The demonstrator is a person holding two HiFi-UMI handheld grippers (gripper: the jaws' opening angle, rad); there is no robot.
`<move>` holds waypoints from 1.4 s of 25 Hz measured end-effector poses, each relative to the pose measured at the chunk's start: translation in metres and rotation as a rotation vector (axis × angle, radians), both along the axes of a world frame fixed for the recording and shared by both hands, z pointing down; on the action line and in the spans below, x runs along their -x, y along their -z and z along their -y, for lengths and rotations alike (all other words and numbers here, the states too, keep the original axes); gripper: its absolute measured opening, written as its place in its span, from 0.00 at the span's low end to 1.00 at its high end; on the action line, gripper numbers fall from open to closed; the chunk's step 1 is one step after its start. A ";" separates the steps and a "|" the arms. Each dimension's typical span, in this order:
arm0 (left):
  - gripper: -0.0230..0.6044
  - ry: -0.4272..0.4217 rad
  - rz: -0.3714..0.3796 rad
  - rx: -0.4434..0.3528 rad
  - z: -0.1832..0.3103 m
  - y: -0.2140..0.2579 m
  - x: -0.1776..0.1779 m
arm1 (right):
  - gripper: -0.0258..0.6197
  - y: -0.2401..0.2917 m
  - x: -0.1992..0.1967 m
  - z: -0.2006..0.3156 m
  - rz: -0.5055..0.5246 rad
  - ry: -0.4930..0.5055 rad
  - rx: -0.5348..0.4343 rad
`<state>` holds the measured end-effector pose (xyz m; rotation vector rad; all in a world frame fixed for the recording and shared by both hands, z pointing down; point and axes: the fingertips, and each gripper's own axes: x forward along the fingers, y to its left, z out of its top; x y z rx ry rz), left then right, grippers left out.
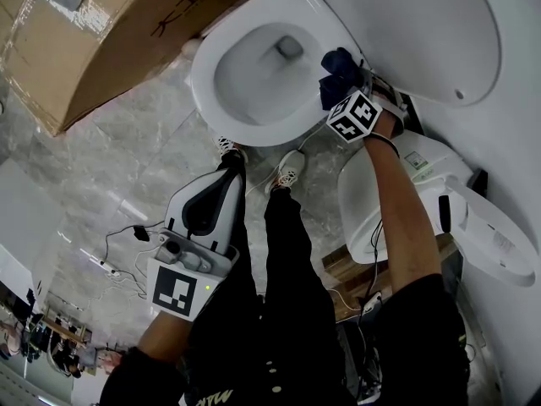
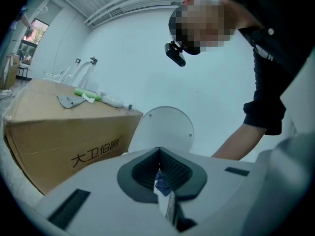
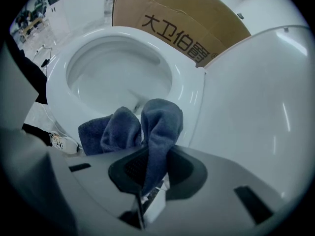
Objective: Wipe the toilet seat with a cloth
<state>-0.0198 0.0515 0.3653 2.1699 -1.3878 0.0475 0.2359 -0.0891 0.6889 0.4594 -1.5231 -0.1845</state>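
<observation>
The white toilet seat [image 1: 207,100] rings an open bowl, and its lid [image 1: 423,32] stands raised behind. My right gripper [image 1: 336,83] is shut on a dark blue cloth [image 1: 336,64], which rests on the seat's right rim. In the right gripper view the cloth [image 3: 152,127] bunches up out of the right gripper [image 3: 152,173] above the seat [image 3: 189,90]. My left gripper [image 1: 226,169] hangs back near the person's legs, apart from the toilet. In its own view the left gripper [image 2: 160,173] is shut with nothing gripped, facing the lid [image 2: 162,129].
A large cardboard box [image 1: 101,32] stands close against the toilet's left side. A second white toilet [image 1: 397,193] stands to the right. The person's legs and shoes [image 1: 287,172] are in front of the bowl. Cables [image 1: 127,244] lie on the grey marble floor.
</observation>
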 end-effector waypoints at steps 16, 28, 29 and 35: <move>0.05 -0.023 -0.003 -0.009 -0.006 0.004 -0.017 | 0.14 -0.006 0.006 -0.041 0.048 -0.089 0.045; 0.05 -0.061 -0.002 -0.041 -0.010 0.010 -0.028 | 0.14 -0.010 0.022 -0.076 0.127 -0.179 0.079; 0.05 -0.061 -0.004 -0.041 -0.010 0.010 -0.028 | 0.14 -0.011 0.024 -0.078 0.133 -0.187 0.079; 0.05 -0.034 0.002 -0.021 -0.010 0.007 -0.024 | 0.14 -0.011 0.030 -0.089 0.176 -0.269 0.113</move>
